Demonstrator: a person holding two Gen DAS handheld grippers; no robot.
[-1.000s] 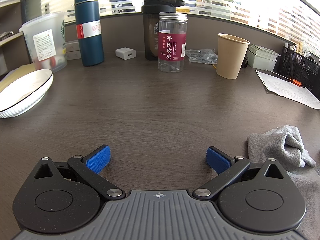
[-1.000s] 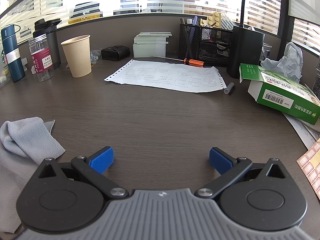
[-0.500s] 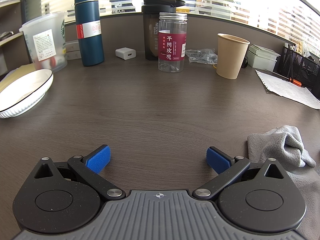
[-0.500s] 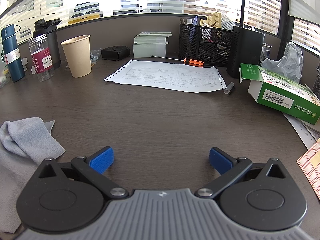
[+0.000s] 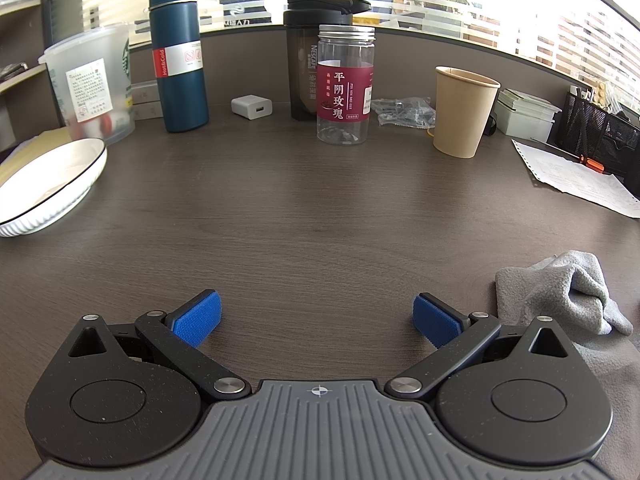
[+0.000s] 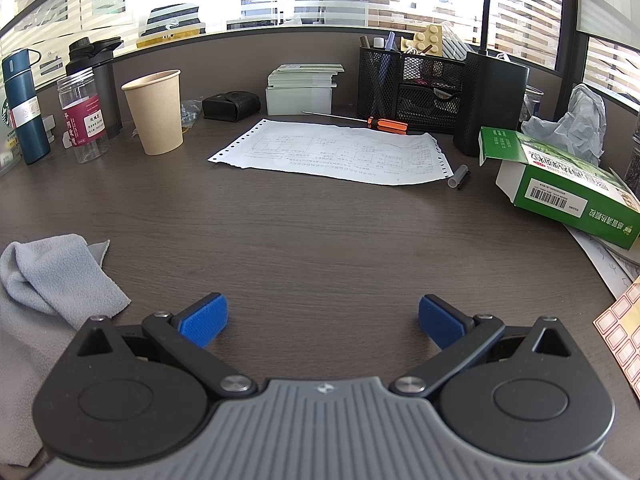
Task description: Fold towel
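Note:
A crumpled grey towel (image 5: 568,292) lies on the dark wood desk at the lower right of the left wrist view. It also shows at the lower left of the right wrist view (image 6: 52,276). The towel lies between the two grippers and runs partly under their bodies. My left gripper (image 5: 316,318) is open and empty, just left of the towel. My right gripper (image 6: 322,320) is open and empty, just right of the towel. Both sit low over the desk.
At the back stand a blue flask (image 5: 178,48), a clear jar (image 5: 346,84), a dark shaker (image 5: 308,52) and a paper cup (image 5: 462,112). A white plate (image 5: 44,188) sits left. A printed sheet (image 6: 332,152), screwdriver (image 6: 384,124), mesh organiser (image 6: 412,80) and green box (image 6: 560,184) lie right.

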